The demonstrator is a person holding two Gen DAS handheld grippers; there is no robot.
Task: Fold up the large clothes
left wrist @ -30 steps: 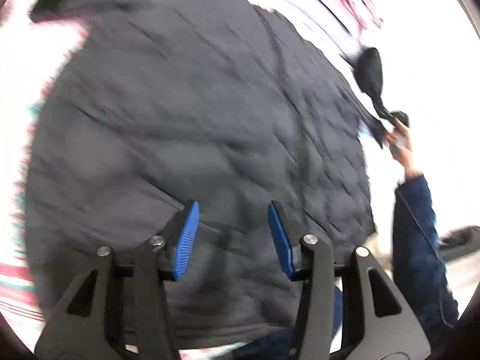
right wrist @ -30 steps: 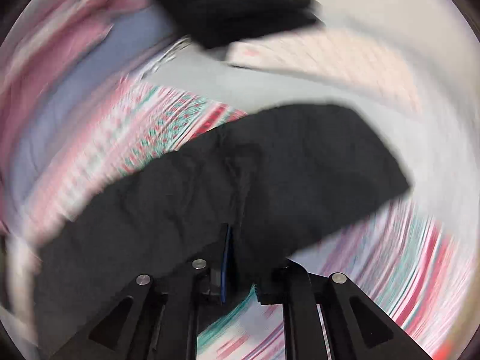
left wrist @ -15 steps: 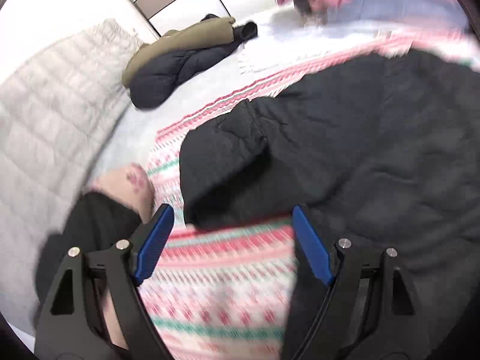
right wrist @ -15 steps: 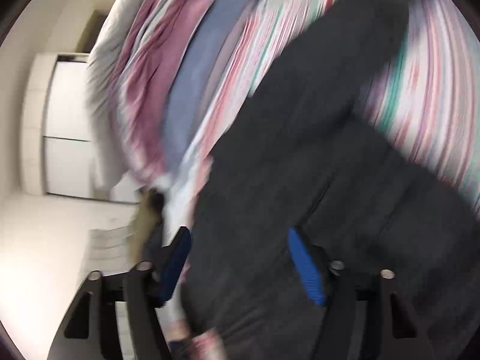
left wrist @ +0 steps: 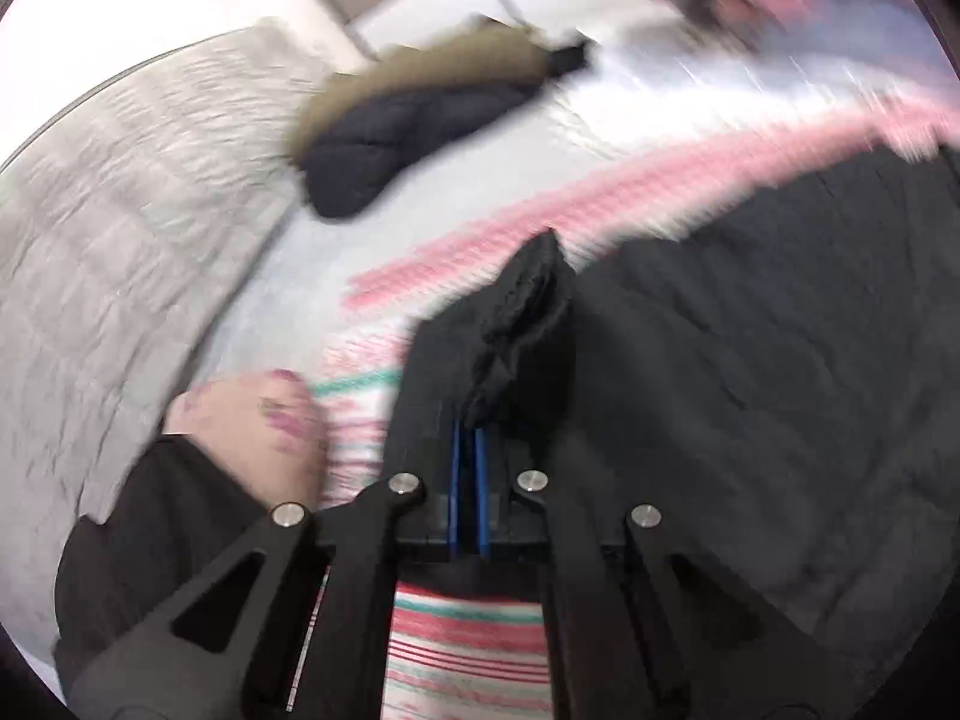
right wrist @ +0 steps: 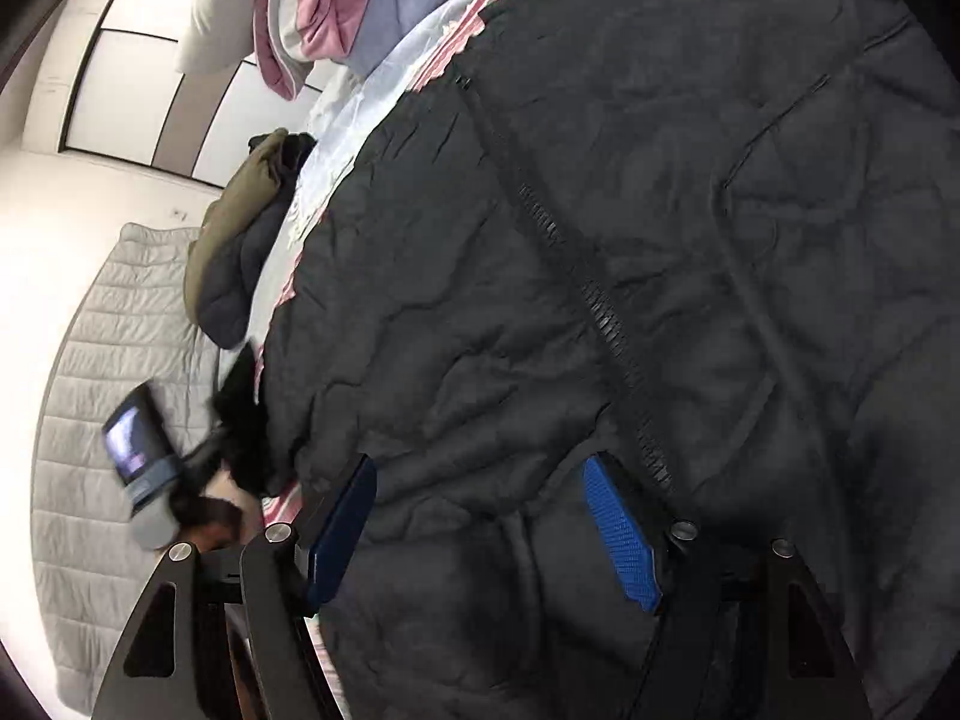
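Black padded jacket (right wrist: 630, 228) lies spread across the striped bed cover (left wrist: 468, 648), filling each frame's right. Left tongs (left wrist: 467, 438) pinch its sleeve end, presumably for folding inward; right tongs (right wrist: 480, 528) stand wide above it, holding nothing.

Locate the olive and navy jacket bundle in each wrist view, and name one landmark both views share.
Left wrist view: the olive and navy jacket bundle lies upper centre, blurred, on the bed beside the grey quilted blanket.
Right wrist view: the same bundle sits at middle left, seemingly just beyond the edge of the black puffer jacket.
Shared landmark: the grey quilted blanket, left of the bundle in both views.
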